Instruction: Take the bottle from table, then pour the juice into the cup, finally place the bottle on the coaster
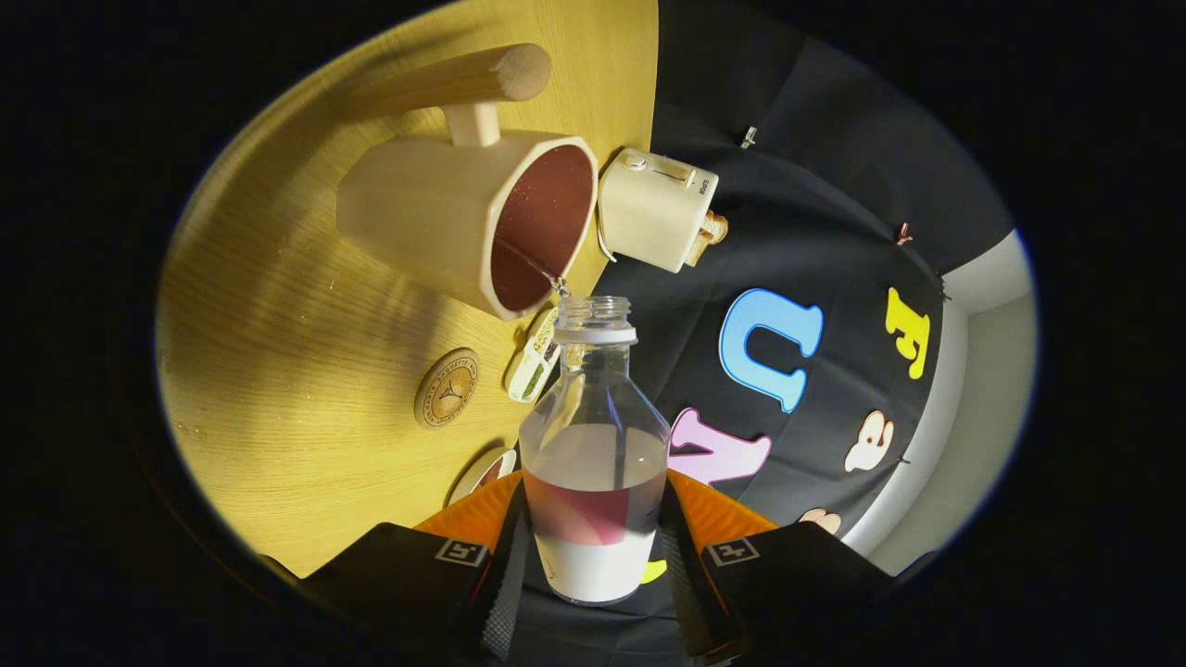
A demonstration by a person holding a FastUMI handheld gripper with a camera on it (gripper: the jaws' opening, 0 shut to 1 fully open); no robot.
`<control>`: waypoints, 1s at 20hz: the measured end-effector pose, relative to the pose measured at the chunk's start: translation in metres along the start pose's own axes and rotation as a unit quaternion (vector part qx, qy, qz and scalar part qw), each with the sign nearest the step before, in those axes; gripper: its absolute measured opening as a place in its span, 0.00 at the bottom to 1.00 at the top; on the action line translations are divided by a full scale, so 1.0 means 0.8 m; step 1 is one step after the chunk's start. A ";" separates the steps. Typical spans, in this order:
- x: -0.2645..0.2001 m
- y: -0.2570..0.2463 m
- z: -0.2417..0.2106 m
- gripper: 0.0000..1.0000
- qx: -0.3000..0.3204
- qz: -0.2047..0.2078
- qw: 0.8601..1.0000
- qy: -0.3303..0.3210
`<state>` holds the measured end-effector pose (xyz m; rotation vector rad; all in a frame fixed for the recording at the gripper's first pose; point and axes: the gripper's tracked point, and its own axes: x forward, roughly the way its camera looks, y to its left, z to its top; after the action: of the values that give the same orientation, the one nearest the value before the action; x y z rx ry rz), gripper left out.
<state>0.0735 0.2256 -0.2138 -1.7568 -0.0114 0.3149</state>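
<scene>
At left of centre, a round coaster (pixel 446 388) lies on the wooden table (pixel 278 306). Above it, a cream cup (pixel 482 218) holds dark juice. At lower centre, the gripper (pixel 593 547) clamps a clear bottle (pixel 594 445), its mouth just beside the cup's rim. A thin stream bridges them; any wobble could likely spill juice onto the table.

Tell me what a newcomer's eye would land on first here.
First the clear bottle, clamped between the fingers of the tool and tilted so its open mouth meets the rim of the cup, a thin thread of juice running in. The cup, with a long wooden handle, already holds dark red liquid. On the wooden table beside it lies the round coaster, bare.
</scene>
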 end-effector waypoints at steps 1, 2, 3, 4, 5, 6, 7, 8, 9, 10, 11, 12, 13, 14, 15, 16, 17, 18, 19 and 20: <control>0.003 -0.001 -0.001 0.70 -0.005 -0.003 1.000 -0.003; 0.003 -0.001 -0.001 0.70 -0.011 -0.006 1.000 -0.006; 0.003 -0.003 -0.002 0.70 -0.016 -0.009 1.000 -0.008; 0.004 -0.002 -0.002 0.70 -0.020 -0.011 1.000 -0.012; 0.005 -0.003 -0.001 0.70 -0.024 -0.014 0.999 -0.015; 0.005 -0.005 0.000 0.70 -0.031 -0.018 0.999 -0.019; 0.004 -0.006 0.000 0.70 -0.037 -0.023 0.999 -0.023; 0.004 -0.009 0.000 0.70 -0.044 -0.027 0.998 -0.026; 0.006 -0.012 0.002 0.70 -0.050 -0.031 0.998 -0.030; 0.008 -0.016 0.004 0.70 -0.055 -0.035 0.997 -0.034; 0.010 -0.020 0.005 0.70 -0.059 -0.038 0.997 -0.037; 0.009 -0.022 0.005 0.70 -0.063 -0.041 0.996 -0.040; 0.008 -0.022 0.005 0.70 -0.069 -0.044 0.996 -0.043; 0.008 -0.022 0.005 0.70 -0.073 -0.047 0.995 -0.045; 0.009 -0.022 0.004 0.70 -0.079 -0.049 0.995 -0.047; 0.009 -0.023 0.004 0.70 -0.084 -0.051 0.994 -0.050; 0.009 -0.026 0.004 0.70 -0.087 -0.053 0.993 -0.052; 0.007 -0.027 0.005 0.70 -0.092 -0.055 0.993 -0.055; 0.008 -0.029 0.005 0.70 -0.096 -0.056 0.992 -0.058; 0.008 -0.029 0.006 0.70 -0.101 -0.058 0.991 -0.062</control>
<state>0.0826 0.2361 -0.1937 -1.9256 -0.2410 0.3473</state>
